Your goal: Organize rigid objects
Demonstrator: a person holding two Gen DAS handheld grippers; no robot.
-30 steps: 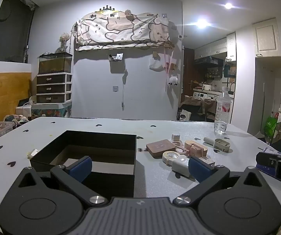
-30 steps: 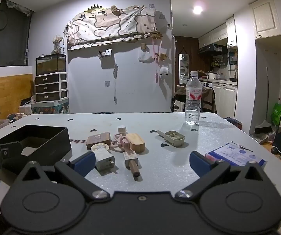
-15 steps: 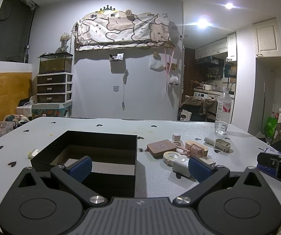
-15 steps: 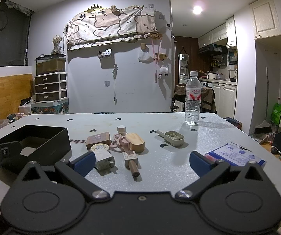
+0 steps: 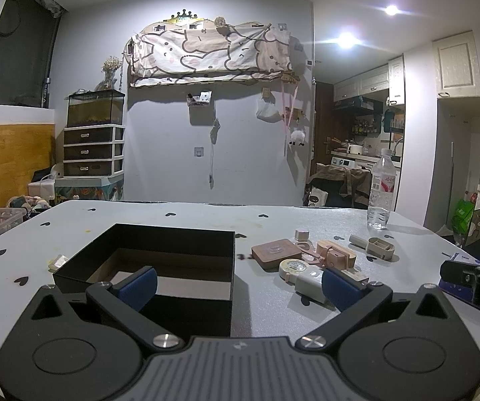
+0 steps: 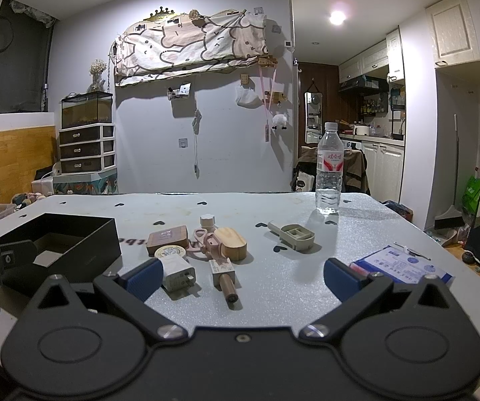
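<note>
An open black box [image 5: 159, 254] sits on the grey table, also in the right wrist view [image 6: 56, 240]. Right of it lies a cluster: a brown square case [image 6: 167, 235], a round tape [image 6: 170, 251], a white charger [image 6: 177, 272], pink scissors [image 6: 203, 244], a wooden oval block [image 6: 230, 239], a small stamp with a wooden handle [image 6: 223, 277] and a beige holder [image 6: 295, 234]. My left gripper [image 5: 238, 284] is open and empty, just in front of the box. My right gripper [image 6: 240, 275] is open and empty, in front of the cluster.
A water bottle [image 6: 329, 173] stands at the back right of the table. A blue and white packet [image 6: 403, 264] lies at the right. A small pale scrap [image 5: 58, 260] lies left of the box. The table's edges curve away on both sides.
The right gripper has crept slightly nearer to the cluster. The left gripper has barely moved.
</note>
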